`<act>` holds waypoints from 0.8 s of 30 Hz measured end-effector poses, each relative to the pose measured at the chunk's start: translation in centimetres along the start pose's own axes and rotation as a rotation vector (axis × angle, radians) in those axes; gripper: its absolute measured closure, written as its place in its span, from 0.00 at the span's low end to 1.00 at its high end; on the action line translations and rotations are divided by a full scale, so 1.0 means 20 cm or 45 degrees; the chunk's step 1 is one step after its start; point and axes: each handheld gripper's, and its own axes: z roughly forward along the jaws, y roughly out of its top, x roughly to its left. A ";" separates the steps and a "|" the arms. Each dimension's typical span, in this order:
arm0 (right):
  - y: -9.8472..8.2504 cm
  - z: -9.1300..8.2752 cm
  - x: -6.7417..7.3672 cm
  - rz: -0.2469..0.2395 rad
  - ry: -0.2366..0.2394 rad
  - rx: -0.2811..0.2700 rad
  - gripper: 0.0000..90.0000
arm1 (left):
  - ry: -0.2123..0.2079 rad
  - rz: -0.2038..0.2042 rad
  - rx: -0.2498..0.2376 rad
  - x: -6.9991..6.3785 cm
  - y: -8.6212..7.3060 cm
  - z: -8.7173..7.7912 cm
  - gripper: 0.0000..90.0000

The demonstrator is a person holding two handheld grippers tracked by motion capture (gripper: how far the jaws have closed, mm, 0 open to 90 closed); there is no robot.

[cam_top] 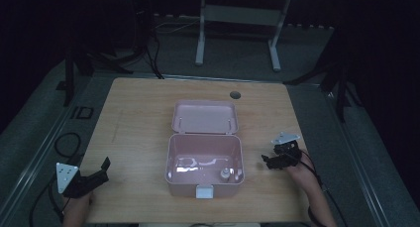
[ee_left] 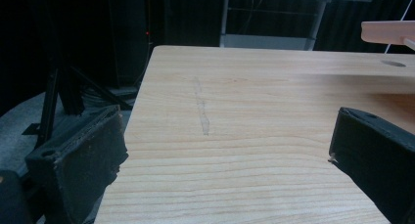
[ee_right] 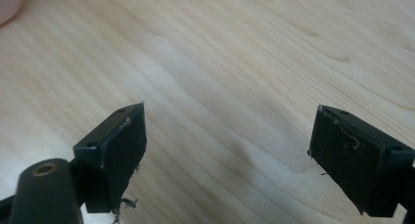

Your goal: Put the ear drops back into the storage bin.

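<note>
Left gripper (cam_top: 101, 168): sitting at the near left corner of the worktop (cam_top: 138, 118), well apart from the pink box (cam_top: 204, 162); in the left gripper view (ee_left: 225, 150) its two black jaws are standing wide apart with bare wood between them, gripping nothing
Right gripper (cam_top: 270, 160): hovering just beside the box's right wall, pointing toward it; in the right gripper view (ee_right: 227, 150) the jaws are spread wide over plain wood grain, holding nothing
Pink box: sitting in the middle of the worktop toward the near edge, open, with its lid (cam_top: 204, 117) lying back flat behind it on the hinge side; a pale latch (cam_top: 204, 192) is showing on the front wall
Small bottle (cam_top: 225, 175): standing inside the box near the front right corner; too small to tell more
Inside of box: light is glinting off the floor of the box beside the bottle
Lid in left gripper view: its pink edge (ee_left: 389, 31) is showing at the upper right, raised above the wood
Worktop: light wood, with a round dark hole (cam_top: 235, 95) lying behind the lid toward the far edge
Hands: each forearm is coming in from the near edge, one behind each gripper
Surroundings: dark room, with a pale frame (cam_top: 237, 19) standing on the floor beyond the worktop
</note>
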 end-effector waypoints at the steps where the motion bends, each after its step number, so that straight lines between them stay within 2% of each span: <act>1: -0.02 0.00 0.00 0.035 -0.029 -0.025 0.15 | 0.001 0.000 0.001 0.00 0.00 0.00 0.01; 6: -0.07 0.00 -0.01 0.158 -0.145 -0.079 0.15 | 0.002 0.001 0.002 0.00 0.00 0.00 0.01; 9: -0.11 0.00 -0.02 0.256 -0.198 -0.134 0.15 | 0.002 0.001 0.002 0.00 0.00 0.00 0.00; 12: -0.14 0.00 -0.02 0.318 -0.222 -0.167 0.15 | 0.003 0.002 0.002 0.00 0.00 0.00 0.00; 18: -0.18 0.00 -0.01 0.385 -0.277 -0.231 0.14 | 0.001 0.002 0.002 0.00 0.00 0.00 0.01; 24: -0.22 -0.03 -0.01 0.466 -0.262 -0.337 0.14 | 0.001 0.003 0.001 0.00 0.00 0.00 0.01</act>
